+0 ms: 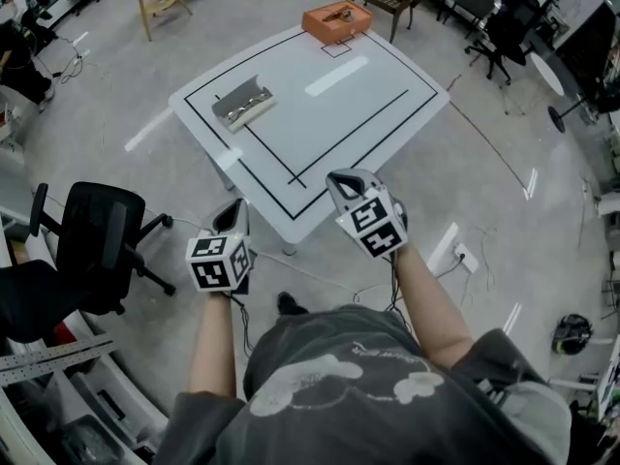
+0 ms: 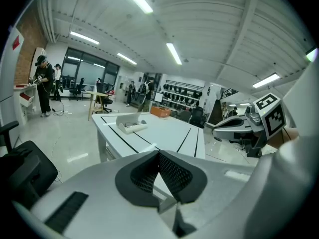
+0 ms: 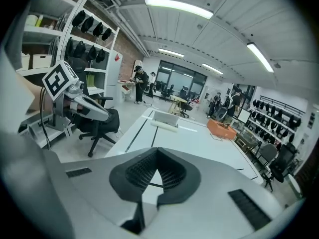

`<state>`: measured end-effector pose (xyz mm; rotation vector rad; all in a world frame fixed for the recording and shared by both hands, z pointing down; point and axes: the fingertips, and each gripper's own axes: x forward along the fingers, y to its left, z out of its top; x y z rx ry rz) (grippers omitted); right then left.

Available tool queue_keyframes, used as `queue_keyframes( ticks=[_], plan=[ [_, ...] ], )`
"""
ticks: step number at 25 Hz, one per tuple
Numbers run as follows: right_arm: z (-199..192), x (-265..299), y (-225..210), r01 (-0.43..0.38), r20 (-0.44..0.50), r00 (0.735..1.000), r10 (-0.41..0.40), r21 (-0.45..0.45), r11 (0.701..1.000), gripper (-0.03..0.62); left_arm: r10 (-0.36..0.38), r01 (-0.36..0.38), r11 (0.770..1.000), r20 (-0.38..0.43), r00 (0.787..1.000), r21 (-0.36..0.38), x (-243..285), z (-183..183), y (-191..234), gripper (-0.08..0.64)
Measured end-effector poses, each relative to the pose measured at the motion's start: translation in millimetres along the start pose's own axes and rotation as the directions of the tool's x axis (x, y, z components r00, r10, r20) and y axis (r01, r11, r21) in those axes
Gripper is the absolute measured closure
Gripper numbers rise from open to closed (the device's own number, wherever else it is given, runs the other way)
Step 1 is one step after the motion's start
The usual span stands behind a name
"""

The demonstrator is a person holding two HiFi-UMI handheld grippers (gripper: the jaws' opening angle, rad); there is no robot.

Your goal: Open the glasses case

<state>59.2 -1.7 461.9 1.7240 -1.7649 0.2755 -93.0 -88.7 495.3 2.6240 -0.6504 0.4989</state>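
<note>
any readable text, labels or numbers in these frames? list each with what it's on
No word or number can be read in any view.
left cube, right cube: black-and-white square patterns only, no letters.
shirt print: pale graphic, any lettering too small to read.
red wall sign: too small to read.

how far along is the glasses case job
Done, it seems: the glasses case lies on the table with its lid up. In hand: nothing; the left gripper and right gripper are shut, empty, far from the case. Left: nothing visible.
</note>
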Motion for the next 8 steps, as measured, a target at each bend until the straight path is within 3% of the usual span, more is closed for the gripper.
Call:
queue_keyframes(
  ticks=[8],
  plan=[
    [-40,-44,-14,-0.021,0.007,1.000,0.021,0.031,0.999,0.594,0.004,-0.004,1.000,-0.021,1.000,0.002,1,-17,-57,0.561]
  ],
)
